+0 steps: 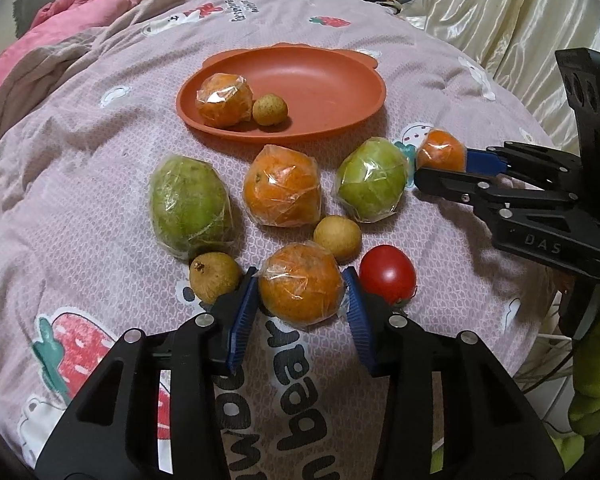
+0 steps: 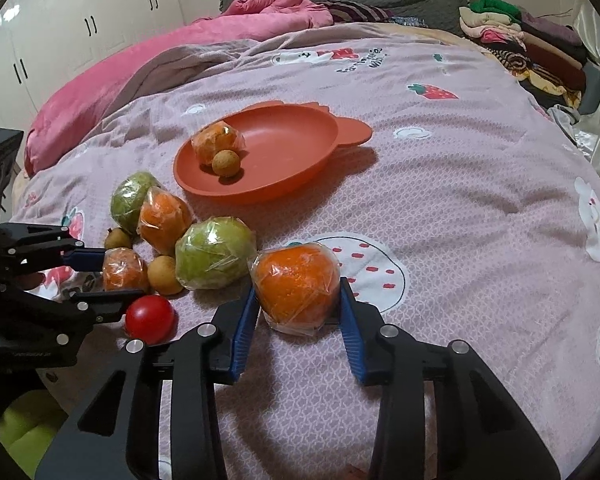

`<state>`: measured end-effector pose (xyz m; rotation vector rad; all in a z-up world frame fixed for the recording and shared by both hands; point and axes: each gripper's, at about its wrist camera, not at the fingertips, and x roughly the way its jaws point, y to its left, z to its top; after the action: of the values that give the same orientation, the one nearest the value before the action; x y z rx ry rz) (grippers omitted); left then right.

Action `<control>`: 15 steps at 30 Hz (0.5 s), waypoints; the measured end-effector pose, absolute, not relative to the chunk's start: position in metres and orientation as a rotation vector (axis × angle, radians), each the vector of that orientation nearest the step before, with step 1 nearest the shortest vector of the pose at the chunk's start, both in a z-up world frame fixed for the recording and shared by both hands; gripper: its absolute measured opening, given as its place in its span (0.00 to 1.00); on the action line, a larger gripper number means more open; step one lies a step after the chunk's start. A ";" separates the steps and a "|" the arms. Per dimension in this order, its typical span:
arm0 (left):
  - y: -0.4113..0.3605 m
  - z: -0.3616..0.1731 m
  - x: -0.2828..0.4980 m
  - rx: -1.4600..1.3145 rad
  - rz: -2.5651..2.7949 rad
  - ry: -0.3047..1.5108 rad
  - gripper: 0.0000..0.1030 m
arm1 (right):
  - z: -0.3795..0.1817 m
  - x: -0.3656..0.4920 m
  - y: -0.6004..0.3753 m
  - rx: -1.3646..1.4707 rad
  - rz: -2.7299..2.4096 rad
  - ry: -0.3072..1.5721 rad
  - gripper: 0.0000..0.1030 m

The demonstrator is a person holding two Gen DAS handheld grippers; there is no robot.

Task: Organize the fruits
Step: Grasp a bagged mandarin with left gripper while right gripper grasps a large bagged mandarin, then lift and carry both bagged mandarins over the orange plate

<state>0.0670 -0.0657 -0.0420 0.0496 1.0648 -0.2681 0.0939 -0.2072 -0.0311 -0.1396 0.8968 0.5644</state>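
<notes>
Left gripper [image 1: 302, 294]: jaws spread around a wrapped orange [image 1: 301, 284], pads close at both flanks, contact not clear; a longan [image 1: 214, 276] sits just left, a tomato [image 1: 387, 274] just right. The plate [image 1: 340, 84] lies straight ahead, beyond the other fruit. Right gripper [image 2: 298, 306]: jaws likewise bracket a second orange [image 2: 296, 286] on the bed; plate [image 2: 300, 176] ahead, slightly left, path clear. Neither arm is plainly nearer.
</notes>
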 end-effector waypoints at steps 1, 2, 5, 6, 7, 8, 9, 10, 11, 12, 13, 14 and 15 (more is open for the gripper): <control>-0.065 -0.041 0.066 0.050 -0.269 1.062 0.33 | -0.030 0.093 -0.208 -0.136 0.568 0.895 0.36; -0.065 -0.040 0.066 0.047 -0.268 1.059 0.33 | -0.028 0.092 -0.209 -0.134 0.569 0.893 0.36; -0.062 -0.035 0.063 0.039 -0.267 1.048 0.33 | -0.023 0.088 -0.212 -0.129 0.569 0.885 0.36; -0.061 -0.031 0.062 0.035 -0.266 1.040 0.33 | -0.022 0.087 -0.213 -0.128 0.568 0.882 0.36; -0.060 -0.028 0.061 0.030 -0.266 1.032 0.33 | -0.020 0.086 -0.213 -0.126 0.569 0.878 0.36; -0.059 -0.025 0.060 0.025 -0.268 1.025 0.33 | -0.018 0.085 -0.214 -0.124 0.569 0.874 0.36; -0.058 -0.022 0.060 0.021 -0.267 1.019 0.33 | -0.015 0.084 -0.215 -0.123 0.569 0.869 0.36; -0.057 -0.019 0.059 0.017 -0.265 1.013 0.33 | -0.013 0.084 -0.215 -0.121 0.569 0.865 0.36; -0.055 -0.016 0.059 0.012 -0.263 1.007 0.33 | -0.010 0.083 -0.216 -0.120 0.569 0.860 0.36; -0.054 -0.013 0.060 0.007 -0.263 1.001 0.33 | -0.008 0.082 -0.216 -0.120 0.570 0.856 0.36; -0.053 -0.010 0.060 0.005 -0.261 0.995 0.33 | -0.006 0.082 -0.216 -0.119 0.570 0.852 0.36; -0.052 -0.008 0.061 0.002 -0.258 0.989 0.33 | -0.002 0.081 -0.216 -0.120 0.570 0.846 0.36; -0.050 -0.004 0.062 -0.002 -0.256 0.980 0.33 | 0.000 0.081 -0.216 -0.121 0.569 0.841 0.36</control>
<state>0.0621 -0.0504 -0.0036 -0.0020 0.9804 -0.2565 0.0810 -0.2160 -0.0003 -0.1206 0.8413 0.5694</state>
